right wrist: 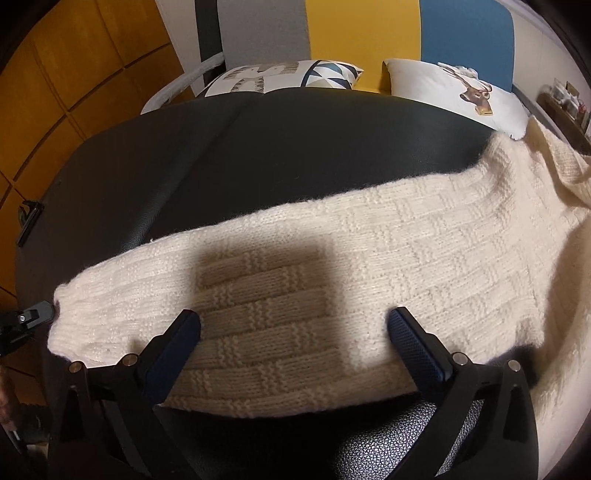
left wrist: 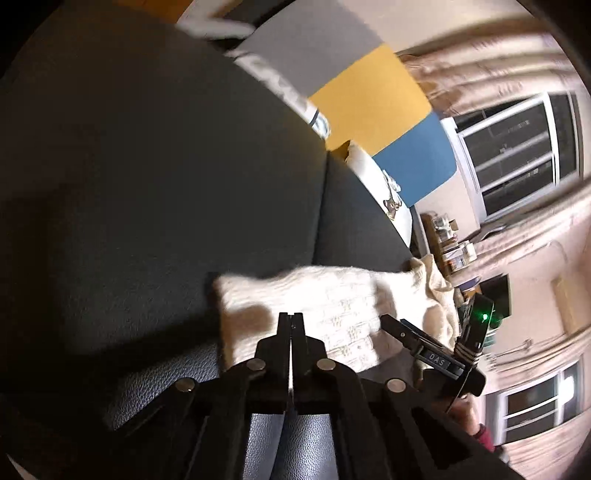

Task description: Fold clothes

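A cream knitted sweater [right wrist: 369,266] lies spread across the black leather seat [right wrist: 280,147], reaching from the seat's near edge toward its far right corner, where more of the knit bunches up and hangs over the side.

The right gripper [right wrist: 293,332] hovers over the near part of the sweater with its fingers [right wrist: 421,347] spread wide apart and nothing between them; its square shadow falls on the knit just ahead of the fingertips.

The left gripper [left wrist: 291,321] sits at the sweater's near edge in its own view, its fingers pressed together with only a thin slit between them. Whether any knit is pinched between the tips I cannot tell.

In the right wrist view the left gripper's tip shows at the sweater's far left end, touching or just beside the knit.

Two white printed pillows [right wrist: 461,92] lean behind the seat, beyond the sweater, against a wall of grey, yellow and blue panels [right wrist: 369,33].
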{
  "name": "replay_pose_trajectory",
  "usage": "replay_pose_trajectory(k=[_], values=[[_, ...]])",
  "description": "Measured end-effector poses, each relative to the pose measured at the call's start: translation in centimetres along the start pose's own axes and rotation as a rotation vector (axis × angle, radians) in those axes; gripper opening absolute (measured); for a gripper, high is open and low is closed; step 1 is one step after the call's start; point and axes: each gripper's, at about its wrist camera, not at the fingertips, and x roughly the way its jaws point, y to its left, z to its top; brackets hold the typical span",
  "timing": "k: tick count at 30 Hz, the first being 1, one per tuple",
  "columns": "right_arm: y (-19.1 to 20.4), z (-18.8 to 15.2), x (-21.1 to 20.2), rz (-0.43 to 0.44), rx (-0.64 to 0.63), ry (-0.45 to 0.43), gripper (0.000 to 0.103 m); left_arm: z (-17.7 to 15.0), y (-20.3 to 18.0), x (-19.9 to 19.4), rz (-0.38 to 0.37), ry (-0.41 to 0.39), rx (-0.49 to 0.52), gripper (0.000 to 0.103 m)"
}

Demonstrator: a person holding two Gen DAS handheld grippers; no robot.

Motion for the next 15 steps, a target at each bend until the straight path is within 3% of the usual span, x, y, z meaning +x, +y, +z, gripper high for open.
replay_pose_trajectory(k=[3, 5, 9, 12, 15], values=[[0.7, 0.4, 0.0, -0.043, 0.036, 0.037, 0.103, 1.2, -0.8, -3.1, 0.016, -0.098, 0.052, 0.000], [1.5, 0.5, 0.1, -0.044, 0.042, 0.037, 0.103, 2.0, 0.0, -4.4, 0.013, -0.107, 0.021, 0.000], [2.2, -0.2, 0.3, -0.070, 0.047, -0.005, 0.103, 1.5, 3.0, -3.2, 0.079, 0.011, -0.038, 0.007], [2.1, -0.4, 0.2, -0.061, 0.040, -0.001, 0.103, 0.4, 5.4, -1.3, 0.007, 0.105, -0.141, 0.009], [2.0, -0.6, 0.3, -0.057, 0.030, 0.002, 0.103, 0.1, 6.2, -0.5, -0.048, 0.106, -0.190, 0.014]])
